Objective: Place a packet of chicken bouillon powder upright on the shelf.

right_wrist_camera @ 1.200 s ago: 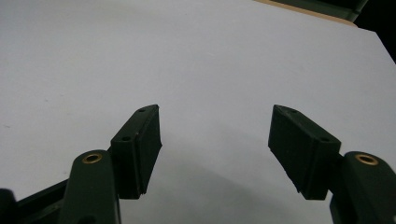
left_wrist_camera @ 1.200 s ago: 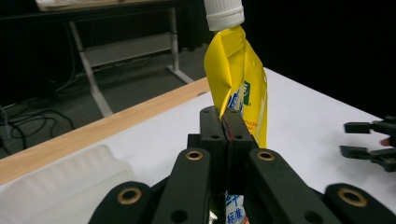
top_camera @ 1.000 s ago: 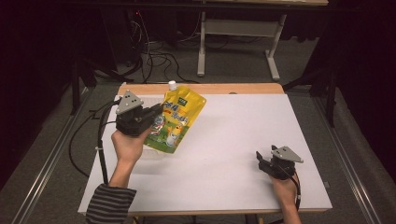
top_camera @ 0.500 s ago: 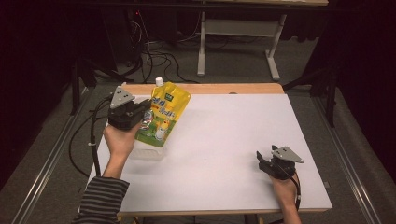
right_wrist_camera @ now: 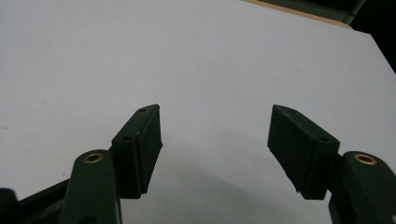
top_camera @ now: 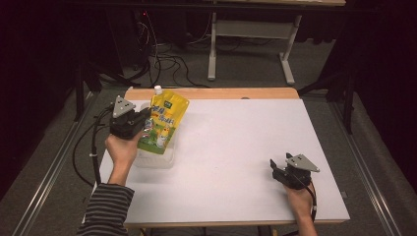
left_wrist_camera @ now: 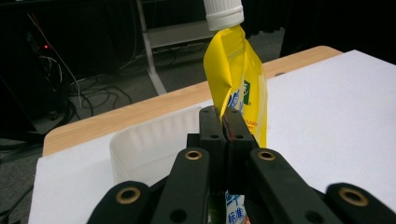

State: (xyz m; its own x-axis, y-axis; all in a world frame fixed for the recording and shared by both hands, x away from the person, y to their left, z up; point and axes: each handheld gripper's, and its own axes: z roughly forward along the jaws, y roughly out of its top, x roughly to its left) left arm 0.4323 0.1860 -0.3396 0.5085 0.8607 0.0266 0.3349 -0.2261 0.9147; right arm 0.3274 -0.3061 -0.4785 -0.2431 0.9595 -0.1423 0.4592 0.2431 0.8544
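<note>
The left gripper [top_camera: 140,123] has its jaws pinched on the edge of a yellow spouted pouch [top_camera: 164,120] with a white cap [top_camera: 158,90], holding it upright over a clear plastic tub [top_camera: 156,158]. The pouch's lower end hangs just above or inside the tub; contact cannot be told. Well right of the tub, the right gripper [right_wrist_camera: 215,140] rests low over the white tabletop [top_camera: 236,147], jaws spread, nothing between them.

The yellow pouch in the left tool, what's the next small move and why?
Probably lower the yellow pouch a little further into the clear tub, then open. The left tool is clamped on the pouch's edge, and the pouch hangs above the tub's opening, seemingly not resting in it. The right tool sits open, apart, on the table.
</note>
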